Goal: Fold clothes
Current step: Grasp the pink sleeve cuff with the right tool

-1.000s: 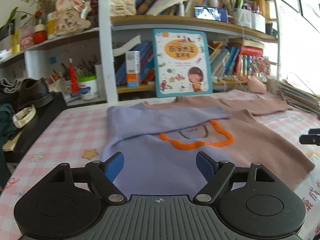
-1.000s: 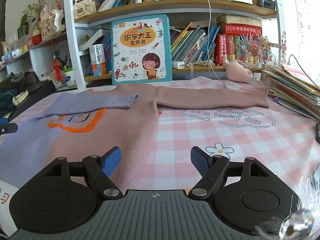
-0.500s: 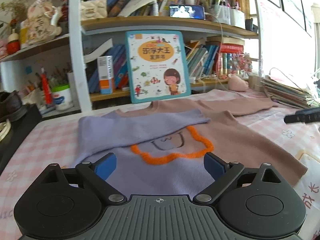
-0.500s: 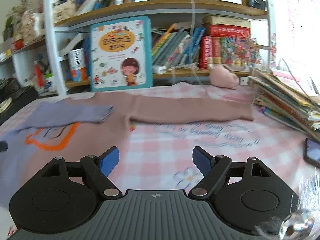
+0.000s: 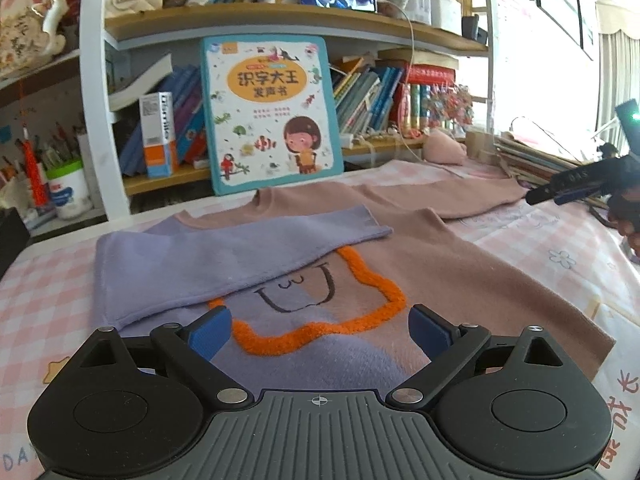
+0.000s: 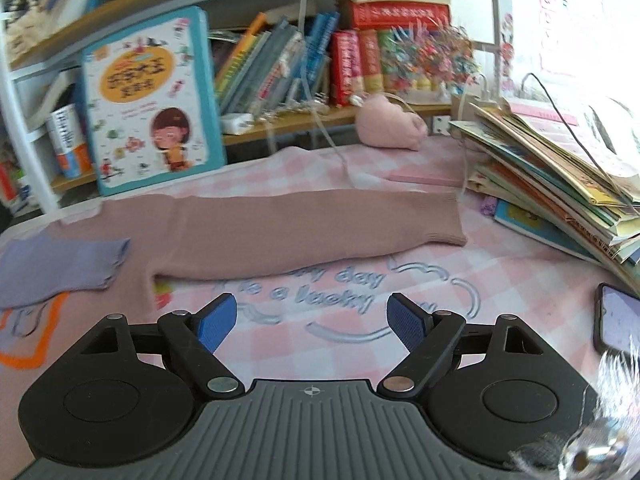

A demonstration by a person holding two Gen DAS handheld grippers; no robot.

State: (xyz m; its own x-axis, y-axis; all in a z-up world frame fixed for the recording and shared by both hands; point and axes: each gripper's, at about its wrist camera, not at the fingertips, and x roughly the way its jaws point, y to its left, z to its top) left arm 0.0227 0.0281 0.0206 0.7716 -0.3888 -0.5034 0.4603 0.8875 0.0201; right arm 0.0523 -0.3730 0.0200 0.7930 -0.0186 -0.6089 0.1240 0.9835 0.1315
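A sweater (image 5: 460, 276), half lilac and half dusty pink with an orange outline on its chest, lies flat on the pink checked tablecloth (image 6: 500, 280). Its lilac sleeve (image 5: 240, 252) is folded across the chest. The pink sleeve (image 6: 312, 232) stretches straight out to the right, cuff near the book stack. My left gripper (image 5: 320, 332) hovers open over the sweater's lower front. My right gripper (image 6: 312, 324) is open above bare cloth just in front of the pink sleeve, and its tip shows at the right edge of the left wrist view (image 5: 576, 188).
A tall picture book (image 5: 272, 112) leans on the shelf behind the sweater. A slanting stack of books (image 6: 560, 184) crowds the right side. A phone (image 6: 618, 320) lies near the right edge. A pink soft bundle (image 6: 388, 126) rests at the back.
The right gripper has swung right and forward, closer to the pink sleeve. The left gripper has shifted right and nearer to the orange outline. Both stayed open.
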